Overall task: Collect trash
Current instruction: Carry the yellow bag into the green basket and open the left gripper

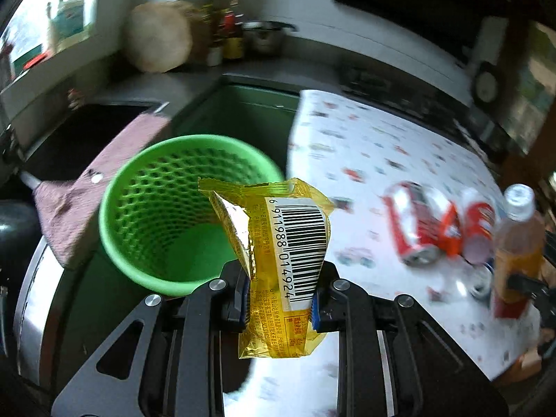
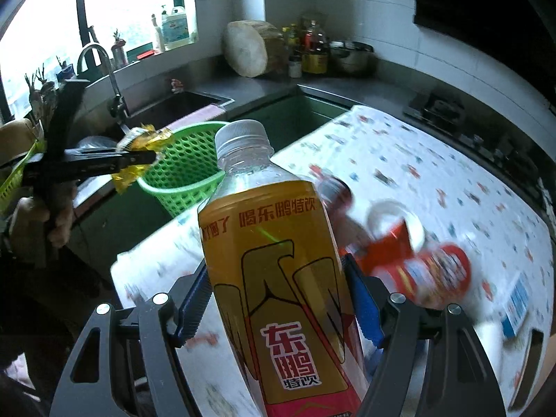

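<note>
My left gripper [image 1: 280, 295] is shut on a yellow snack wrapper [image 1: 278, 243] with a barcode, held up in front of the green mesh basket [image 1: 156, 208]. In the right wrist view the same wrapper [image 2: 139, 153] sticks out of the left gripper [image 2: 146, 158] just left of the basket [image 2: 187, 170]. My right gripper [image 2: 278, 299] is shut on a yellow-labelled drink bottle [image 2: 281, 271] with a white cap, upright between the blue pads. That bottle [image 1: 514, 243] also shows at the right of the left wrist view. Red cans [image 1: 417, 222] lie on the patterned tablecloth [image 1: 382, 146].
A sink [image 2: 180, 104] with a tap [image 2: 104, 69] lies behind the basket, a pink cloth [image 1: 104, 180] on its edge. Bottles, a round wooden block [image 2: 246, 48] and a pot [image 2: 351, 57] stand in the counter corner. A hob [image 2: 469, 121] is at the right. A blue-and-white packet [image 2: 517, 305] lies on the cloth.
</note>
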